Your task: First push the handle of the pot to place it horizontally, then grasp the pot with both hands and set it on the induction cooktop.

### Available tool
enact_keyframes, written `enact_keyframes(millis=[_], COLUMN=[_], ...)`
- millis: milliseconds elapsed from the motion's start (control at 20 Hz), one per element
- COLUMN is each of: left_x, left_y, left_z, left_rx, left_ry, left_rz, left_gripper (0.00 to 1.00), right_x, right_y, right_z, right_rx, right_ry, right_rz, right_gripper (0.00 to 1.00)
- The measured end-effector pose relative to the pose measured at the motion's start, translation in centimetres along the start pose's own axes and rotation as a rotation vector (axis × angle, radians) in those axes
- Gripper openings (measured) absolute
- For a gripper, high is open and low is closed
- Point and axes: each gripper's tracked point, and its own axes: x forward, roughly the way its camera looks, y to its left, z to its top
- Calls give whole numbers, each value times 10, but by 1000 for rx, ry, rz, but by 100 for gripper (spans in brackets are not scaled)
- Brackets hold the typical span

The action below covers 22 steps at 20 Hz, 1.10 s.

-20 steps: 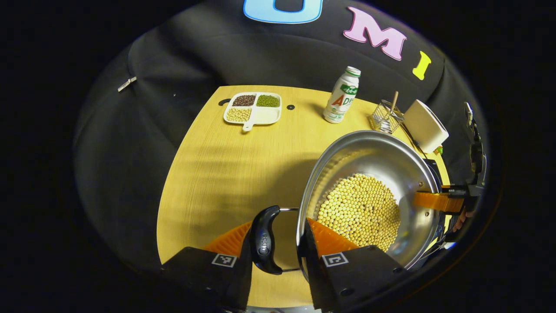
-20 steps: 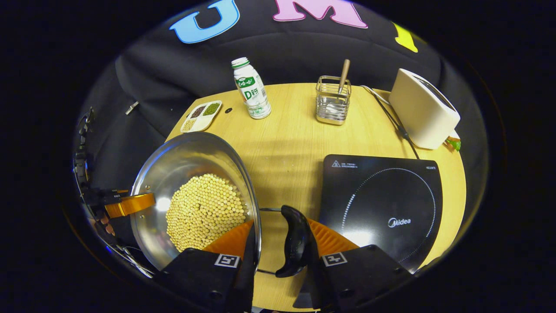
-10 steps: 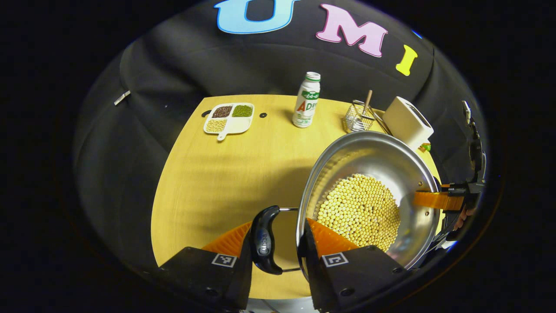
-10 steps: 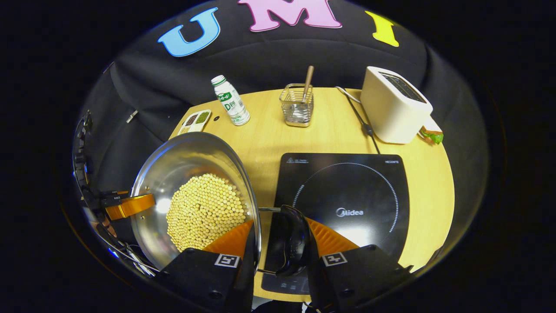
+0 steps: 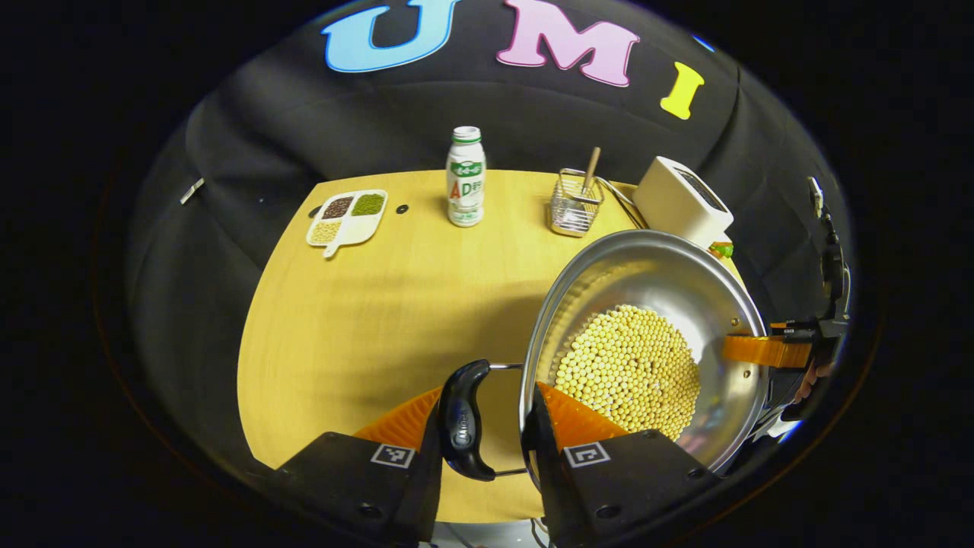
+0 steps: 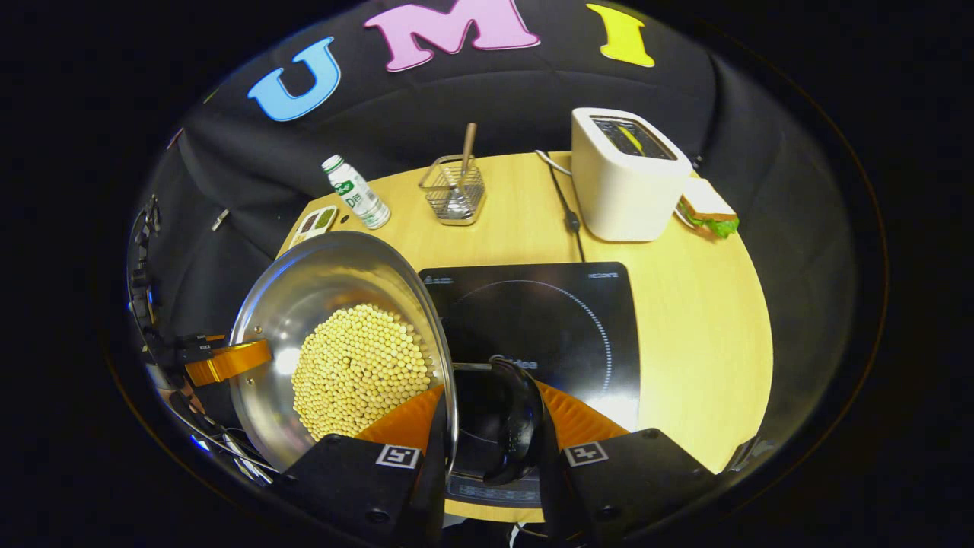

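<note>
Both tongs grip one steel pot (image 5: 715, 304) of soybeans: the left tongs (image 5: 487, 426) close across its left handle (image 5: 461, 420) and rim, the right tongs (image 6: 487, 422) likewise on the right handle (image 6: 519, 422). The pot hangs partly over the induction cooktop (image 6: 563, 320), apparently lifted off the table (image 5: 365, 320). One toaster (image 6: 625, 185) stands behind.

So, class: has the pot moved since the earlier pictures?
Yes. In the right gripper view the pot has travelled toward the cooktop, and its rim now overlaps the cooktop's edge.
</note>
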Motion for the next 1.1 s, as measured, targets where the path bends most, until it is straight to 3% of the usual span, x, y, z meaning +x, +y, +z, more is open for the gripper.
enact_keyframes(millis=[100,150,500,1100], left_x=[1,9,34,82], left_y=[-20,-28,-79,-112], left_z=[1,5,12,19], left_rx=[4,6,19,19], left_ry=[0,3,10,33], left_rz=[-9,-13,-31,-43], left_gripper=[56,56,56,56], right_x=[-2,-4,-3,32], right_y=[-19,-29,-84,-130], right_z=[4,4,10,15], right_rx=[5,6,24,47], right_ry=[-1,0,8,29], right_rz=[-8,-11,-28,-40], right_gripper=[58,54,53,54])
